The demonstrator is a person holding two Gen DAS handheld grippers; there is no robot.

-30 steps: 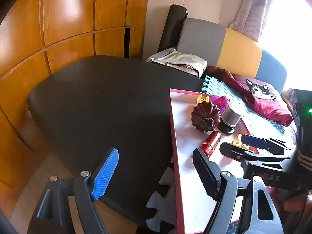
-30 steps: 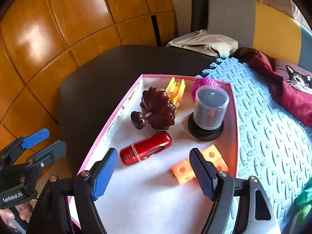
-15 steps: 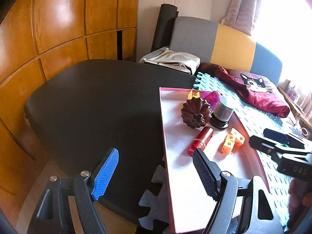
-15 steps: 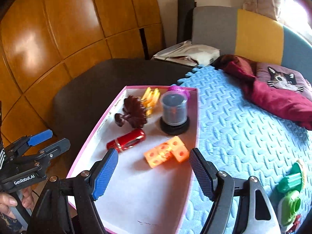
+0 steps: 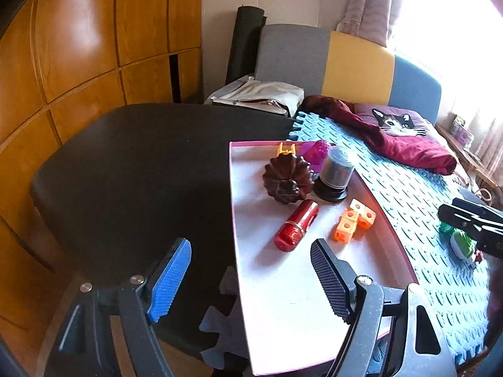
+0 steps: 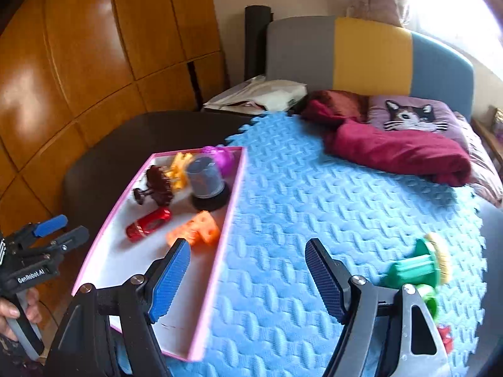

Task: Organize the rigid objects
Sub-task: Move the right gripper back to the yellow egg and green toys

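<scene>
A pink-rimmed white tray (image 5: 284, 298) (image 6: 217, 270) lies on the blue foam mat (image 6: 314, 220). It holds a red lipstick tube (image 5: 296, 226) (image 6: 148, 222), orange cubes (image 5: 353, 220) (image 6: 198, 230), a dark brown flower-shaped piece (image 5: 287, 178) (image 6: 156, 185), a grey cylinder on a black base (image 5: 334, 174) (image 6: 206, 179), a yellow piece (image 5: 285, 148) and a purple piece (image 5: 314, 152). Green toys (image 6: 415, 270) (image 5: 460, 242) lie on the mat to the right. My left gripper (image 5: 251, 282) is open and empty over the tray's near left edge. My right gripper (image 6: 248, 279) is open and empty over the mat, left of the green toys.
A dark table (image 5: 141, 169) extends left of the tray. A maroon cloth (image 6: 393, 147) and a cat cushion (image 6: 411, 114) lie at the mat's far side, before a grey, yellow and blue headboard (image 6: 371, 53). Wooden panels (image 5: 78, 47) stand at the left.
My right gripper has swung right, away from the tray and out over the mat towards the green toys. My left gripper has turned right, so more of the tray shows.
</scene>
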